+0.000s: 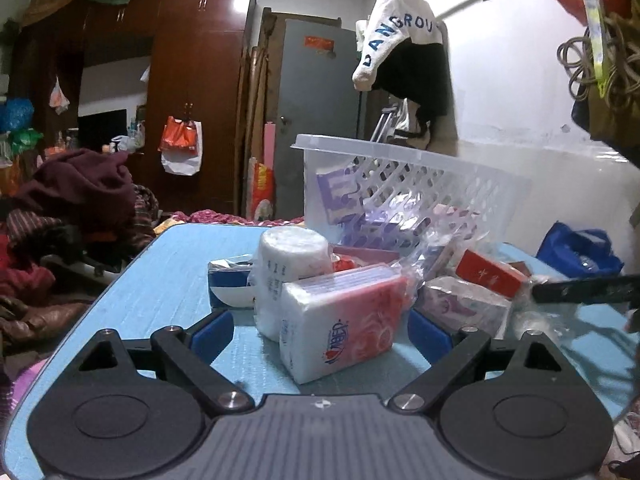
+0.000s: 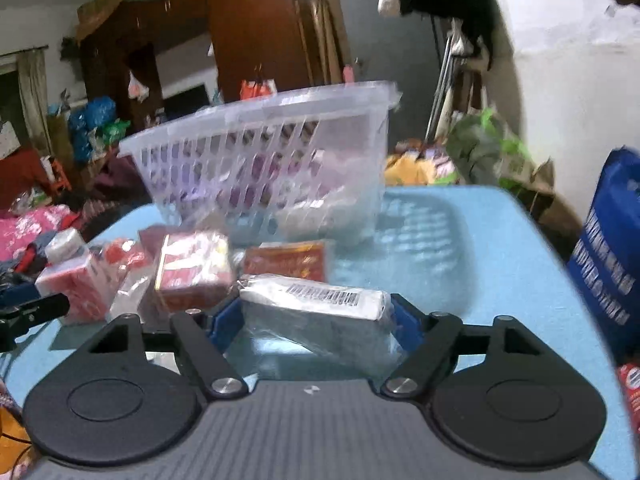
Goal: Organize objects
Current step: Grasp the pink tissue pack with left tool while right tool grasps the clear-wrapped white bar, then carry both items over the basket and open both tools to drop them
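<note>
A pink-and-white tissue pack (image 1: 344, 320) stands on the blue table (image 1: 172, 280) between the fingers of my left gripper (image 1: 320, 334), which is open, its pads clear of the pack. Behind the pack are a wrapped white roll (image 1: 292, 256), a blue-and-white box (image 1: 228, 284) and a red box (image 1: 488, 272). A white lattice basket (image 1: 400, 168) with purple packs inside stands further back. My right gripper (image 2: 314, 320) is shut on a clear-wrapped pack with a barcode label (image 2: 320, 300), in front of the basket (image 2: 260, 120).
Red boxes (image 2: 192, 272) (image 2: 284, 264) lie between the basket and my right gripper. A blue bag (image 2: 608, 248) stands at the table's right edge. Piled clothes (image 1: 80, 200) lie left of the table. The table's right half (image 2: 480, 260) is bare.
</note>
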Demonstrator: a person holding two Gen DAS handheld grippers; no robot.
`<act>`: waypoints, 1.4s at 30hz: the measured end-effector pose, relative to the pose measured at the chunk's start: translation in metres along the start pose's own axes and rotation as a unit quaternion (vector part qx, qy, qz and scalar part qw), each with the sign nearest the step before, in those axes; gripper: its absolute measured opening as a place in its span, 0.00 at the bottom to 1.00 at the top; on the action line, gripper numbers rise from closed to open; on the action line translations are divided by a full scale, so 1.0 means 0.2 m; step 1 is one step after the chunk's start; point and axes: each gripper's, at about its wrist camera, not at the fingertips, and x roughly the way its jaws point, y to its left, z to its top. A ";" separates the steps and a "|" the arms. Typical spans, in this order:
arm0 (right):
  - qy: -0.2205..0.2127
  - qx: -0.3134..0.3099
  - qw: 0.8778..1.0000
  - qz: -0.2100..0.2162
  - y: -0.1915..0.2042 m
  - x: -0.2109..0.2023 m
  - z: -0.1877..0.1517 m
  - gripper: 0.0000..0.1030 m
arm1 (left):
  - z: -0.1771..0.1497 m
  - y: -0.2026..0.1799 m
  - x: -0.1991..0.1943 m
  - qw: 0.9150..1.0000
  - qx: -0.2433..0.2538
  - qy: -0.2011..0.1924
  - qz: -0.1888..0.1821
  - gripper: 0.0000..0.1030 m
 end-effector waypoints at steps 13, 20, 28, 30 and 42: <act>-0.041 0.040 0.997 0.044 -0.09 -0.04 -0.01 0.77 | -0.02 -0.13 0.09 0.998 0.001 0.021 0.059 0.68; -0.046 0.029 0.997 0.046 -0.08 -0.04 -0.05 0.76 | -0.08 -0.05 -0.04 0.999 -0.023 -0.044 0.021 0.65; -0.070 0.032 0.996 0.053 -0.09 -0.06 -0.07 0.76 | -0.08 -0.03 -0.14 0.994 -0.028 -0.102 -0.015 0.65; -0.077 0.023 0.996 0.047 -0.07 -0.07 -0.07 0.76 | -0.08 -0.04 -0.14 0.994 -0.023 -0.107 -0.014 0.65; -0.128 0.013 0.991 0.035 -0.05 -0.13 -0.10 0.76 | -0.08 -0.03 -0.16 0.993 -0.023 -0.114 -0.023 0.65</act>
